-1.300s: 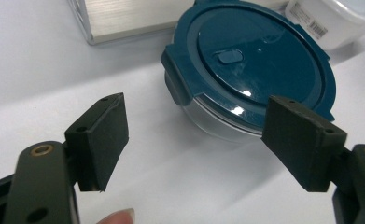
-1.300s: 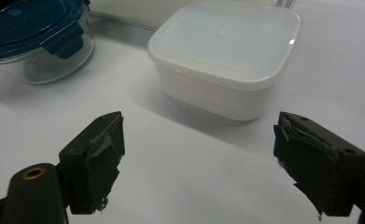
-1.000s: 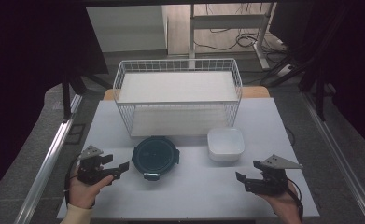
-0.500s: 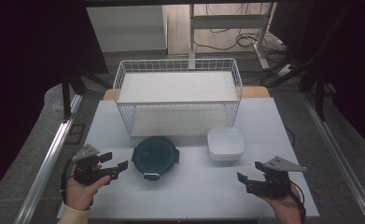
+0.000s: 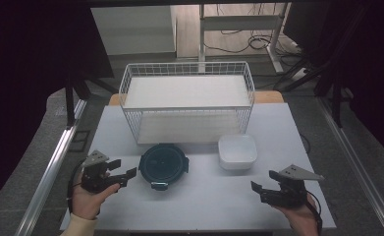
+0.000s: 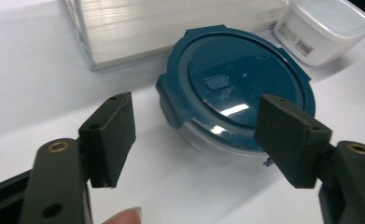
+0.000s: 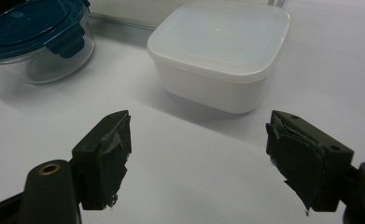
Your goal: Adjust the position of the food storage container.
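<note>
A round glass container with a dark teal clip lid point(image 5: 162, 164) stands on the white table point(image 5: 204, 201), in front of the wire basket. A white square lidded container point(image 5: 237, 151) sits to its right. My left gripper point(image 5: 124, 175) is at the table's left, pointing at the round container point(image 6: 241, 84) from a short way off. Its jaws have just been closing a little; they stand open with nothing gripped point(image 6: 196, 107). My right gripper point(image 5: 256, 189) is low at the front right, open point(image 7: 199, 121), facing the white container point(image 7: 217, 51) with bare table between.
A white wire basket point(image 5: 187, 105) with a flat white floor takes up the back middle of the table. Dark floor, a rail and cables lie beyond the table's edges. Bare table spans the front between the two hands.
The left hand has shifted only slightly beside the round container. The right hand and both containers stay where they were.
</note>
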A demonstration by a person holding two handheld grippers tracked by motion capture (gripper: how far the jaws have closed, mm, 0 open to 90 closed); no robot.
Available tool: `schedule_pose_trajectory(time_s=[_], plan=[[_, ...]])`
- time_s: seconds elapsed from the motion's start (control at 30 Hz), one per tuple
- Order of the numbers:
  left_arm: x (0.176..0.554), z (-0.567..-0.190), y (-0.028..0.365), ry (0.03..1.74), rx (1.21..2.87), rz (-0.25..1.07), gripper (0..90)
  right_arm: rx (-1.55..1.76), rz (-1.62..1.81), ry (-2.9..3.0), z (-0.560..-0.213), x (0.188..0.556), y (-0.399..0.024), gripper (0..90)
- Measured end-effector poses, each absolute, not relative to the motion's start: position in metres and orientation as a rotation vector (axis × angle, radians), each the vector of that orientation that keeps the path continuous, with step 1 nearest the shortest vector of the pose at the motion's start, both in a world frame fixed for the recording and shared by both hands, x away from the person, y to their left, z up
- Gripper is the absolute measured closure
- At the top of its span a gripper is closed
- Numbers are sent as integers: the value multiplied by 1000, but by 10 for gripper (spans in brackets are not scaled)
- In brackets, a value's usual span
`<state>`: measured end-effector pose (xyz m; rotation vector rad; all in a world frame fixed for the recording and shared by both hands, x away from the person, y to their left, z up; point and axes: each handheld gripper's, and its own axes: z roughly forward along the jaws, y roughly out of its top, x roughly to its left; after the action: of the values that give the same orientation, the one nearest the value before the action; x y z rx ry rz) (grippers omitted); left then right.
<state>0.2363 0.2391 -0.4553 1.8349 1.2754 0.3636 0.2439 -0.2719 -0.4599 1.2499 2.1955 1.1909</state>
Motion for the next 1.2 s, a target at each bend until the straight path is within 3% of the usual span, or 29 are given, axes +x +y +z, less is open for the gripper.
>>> schedule_pose_trajectory(time_s=[0.33, 0.7, 1.1, 1.2], plan=[[271, -437, 226, 1236, 1880, 372, 378, 1263, 1180, 2176, -461, 244, -274, 223], [324, -441, 212, 1192, 2005, 404, 545, 1263, 1164, 2175, -462, 245, -274, 223], [354, -440, 214, 1181, 2095, 360, 846, 1275, 1143, 2171, -464, 247, -274, 224], [359, -446, 209, 1179, 2128, 356, 879, 1274, 1136, 2175, -466, 247, -273, 224]])
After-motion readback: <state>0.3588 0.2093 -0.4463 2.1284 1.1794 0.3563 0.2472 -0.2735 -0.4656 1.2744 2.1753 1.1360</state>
